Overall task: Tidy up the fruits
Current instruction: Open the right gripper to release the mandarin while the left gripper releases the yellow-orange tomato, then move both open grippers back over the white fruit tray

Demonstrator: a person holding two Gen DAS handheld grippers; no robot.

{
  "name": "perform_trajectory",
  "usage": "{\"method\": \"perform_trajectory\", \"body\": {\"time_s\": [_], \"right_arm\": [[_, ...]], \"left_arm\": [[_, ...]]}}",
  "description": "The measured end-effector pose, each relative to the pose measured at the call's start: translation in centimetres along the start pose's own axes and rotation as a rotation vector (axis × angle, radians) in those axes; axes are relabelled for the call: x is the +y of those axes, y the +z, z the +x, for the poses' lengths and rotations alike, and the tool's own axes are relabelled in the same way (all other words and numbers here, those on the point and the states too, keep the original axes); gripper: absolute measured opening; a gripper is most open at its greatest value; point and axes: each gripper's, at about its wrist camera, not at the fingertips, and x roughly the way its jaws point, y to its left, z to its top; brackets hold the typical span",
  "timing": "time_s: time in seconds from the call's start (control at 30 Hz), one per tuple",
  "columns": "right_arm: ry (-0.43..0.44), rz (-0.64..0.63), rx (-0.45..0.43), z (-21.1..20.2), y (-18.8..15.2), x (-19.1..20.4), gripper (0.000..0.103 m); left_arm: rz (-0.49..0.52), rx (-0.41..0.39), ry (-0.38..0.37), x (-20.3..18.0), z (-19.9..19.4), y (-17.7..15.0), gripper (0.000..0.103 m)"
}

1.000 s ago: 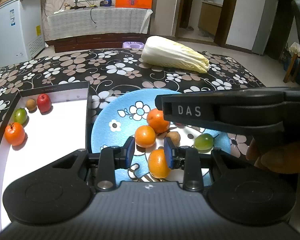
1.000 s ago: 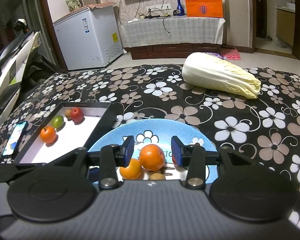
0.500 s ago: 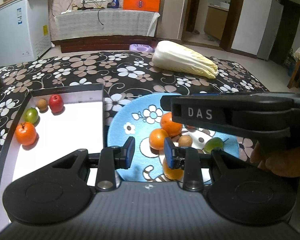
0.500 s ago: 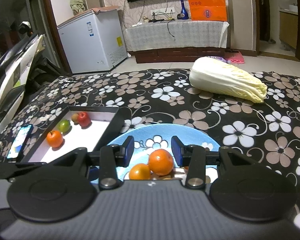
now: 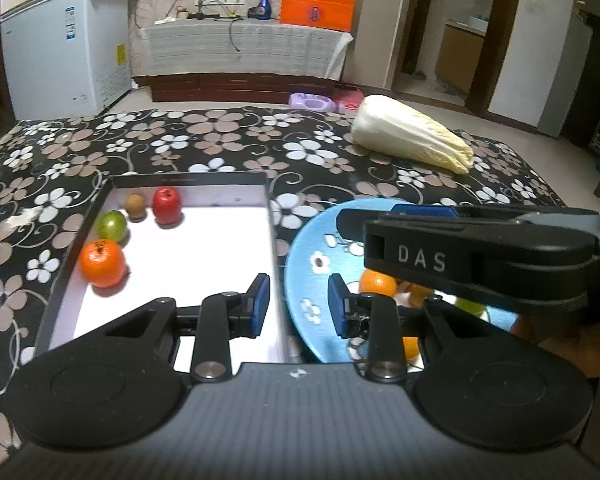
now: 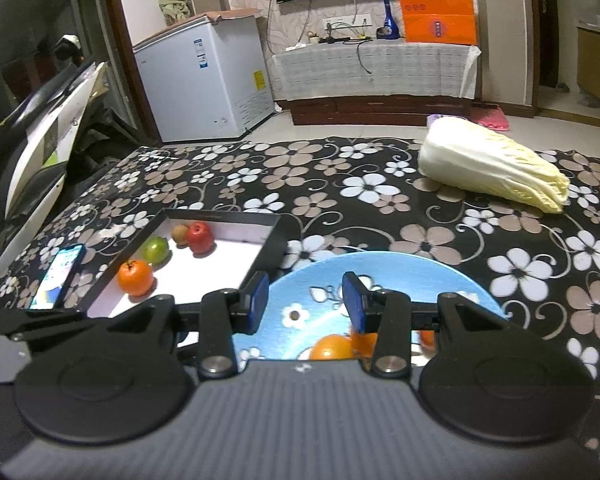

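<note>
A blue flowered plate [image 5: 312,256] [image 6: 400,268] holds several oranges [image 5: 377,283] [image 6: 332,347] and a green fruit [image 5: 470,306], partly hidden by the grippers. A black box with a white floor [image 5: 208,248] [image 6: 224,260] holds an orange [image 5: 102,263], a green fruit [image 5: 111,225], a brown fruit [image 5: 135,203] and a red apple [image 5: 166,202]. My left gripper [image 5: 298,306] is open and empty above the gap between box and plate. My right gripper [image 6: 304,304] is open and empty above the plate's left part; its body crosses the left wrist view [image 5: 480,256].
A napa cabbage [image 5: 412,138] [image 6: 492,164] lies at the far right of the flowered cloth. A phone [image 6: 58,276] lies left of the box. A white freezer [image 6: 204,80] and a covered cabinet [image 6: 376,72] stand beyond the table.
Both grippers have drawn back and up from the plate and swung left toward the box. Both stay open and empty. No fruit has moved.
</note>
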Motion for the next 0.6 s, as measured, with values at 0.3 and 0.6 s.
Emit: {"method": "perform_trajectory", "body": {"time_s": [0.3, 0.6], "right_arm": [[0.034, -0.024, 0.008, 1.1, 0.0, 2.3, 0.044], [0.059, -0.031, 0.011, 1.9, 0.0, 3.8, 0.044]], "left_arm": [[-0.035, 0.001, 0.046, 2.9, -0.7, 0.1, 0.037], [-0.077, 0.006, 0.098, 6.0, -1.3, 0.0, 0.037]]}}
